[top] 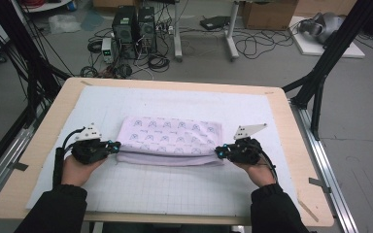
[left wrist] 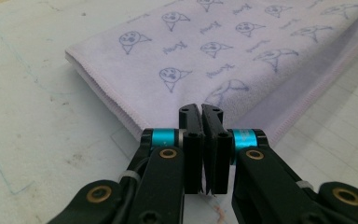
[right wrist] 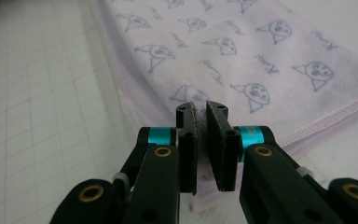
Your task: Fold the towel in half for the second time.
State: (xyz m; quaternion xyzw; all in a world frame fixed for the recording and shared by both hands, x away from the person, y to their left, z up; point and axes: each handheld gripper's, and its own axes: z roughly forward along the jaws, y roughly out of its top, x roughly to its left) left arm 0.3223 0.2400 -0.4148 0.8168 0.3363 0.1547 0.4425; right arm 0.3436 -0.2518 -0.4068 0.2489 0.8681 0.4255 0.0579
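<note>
A folded lilac towel [top: 169, 138], printed with small blue cartoon faces and script, lies near the middle of a white gridded mat [top: 175, 187] that covers most of a pale wooden table [top: 291, 145]. The towel is a long, flat rectangle running left to right, with its stacked, stitched edges facing the near edge of the table.

A person's two hands come in from the near edge, dark sleeves at the wrists, each holding a black two-jaw gripper with blue collars. The left gripper [top: 117, 145] meets the towel's near left corner, and the right gripper [top: 218, 151] meets its near right corner, so the towel lies between them.

In the left gripper view, the left gripper [left wrist: 201, 110] has its jaws drawn nearly together at the towel's corner, with only a thin slit between them; the hem [left wrist: 116, 109] runs away up and to the left (the cloth inside the slit is hard to make out, but the tips sit right on the fabric's edge).

In the right gripper view, the right gripper [right wrist: 201, 108] is pinched on the towel's layered edge, with pale cloth visible between the pads.

Beyond the table's far edge, the grey floor holds two black computer towers [top: 134, 24], tangled cables [top: 252, 43] and cardboard boxes [top: 269, 13].
</note>
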